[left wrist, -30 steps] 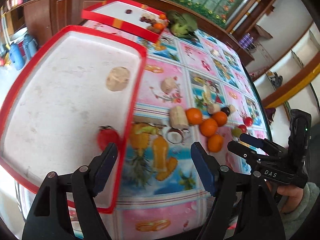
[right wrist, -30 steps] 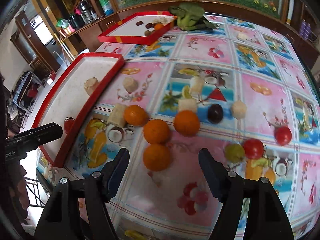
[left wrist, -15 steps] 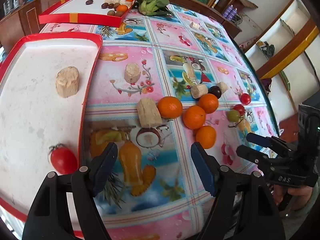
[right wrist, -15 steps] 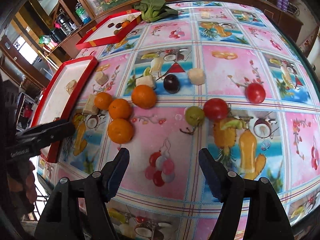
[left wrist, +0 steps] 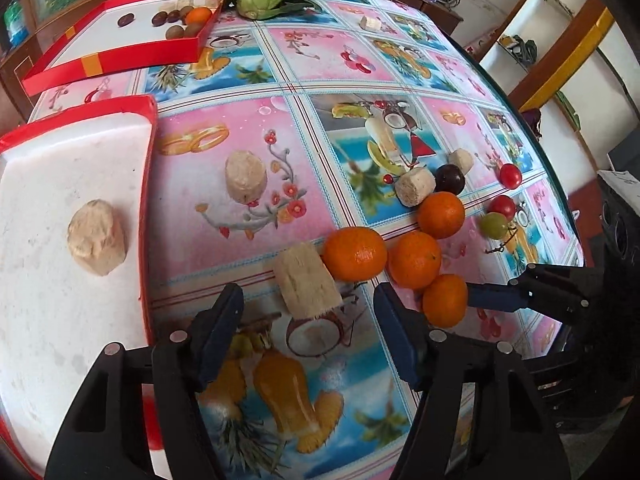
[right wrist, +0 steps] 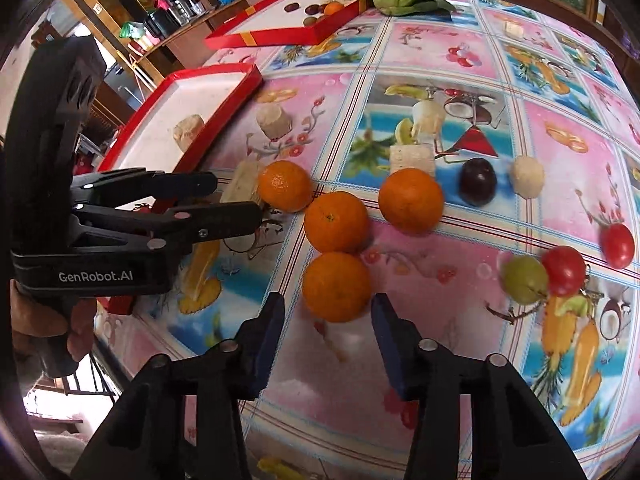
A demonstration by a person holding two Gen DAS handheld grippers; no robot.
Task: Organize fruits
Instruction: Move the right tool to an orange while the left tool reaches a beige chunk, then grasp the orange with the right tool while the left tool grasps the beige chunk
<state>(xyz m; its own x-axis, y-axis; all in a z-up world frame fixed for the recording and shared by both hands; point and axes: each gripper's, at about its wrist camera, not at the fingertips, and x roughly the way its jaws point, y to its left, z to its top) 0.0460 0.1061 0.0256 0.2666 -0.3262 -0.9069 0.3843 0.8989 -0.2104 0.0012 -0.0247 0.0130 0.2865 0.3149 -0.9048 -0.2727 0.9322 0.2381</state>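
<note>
While both jaw sets closing: L gripper (left wrist: 308, 316) straddles pale fibrous chunk (left wrist: 306, 282) on fruit-print tablecloth (left wrist: 224, 200), pads not yet touching it. R gripper (right wrist: 328, 320) jaws flank nearest orange (right wrist: 336, 286), small gaps both sides, no clamp. 3 more oranges (right wrist: 336, 222) clustered just behind (touching each other). Near red tray (left wrist: 146, 184) holds another pale chunk (left wrist: 96, 242).
</note>
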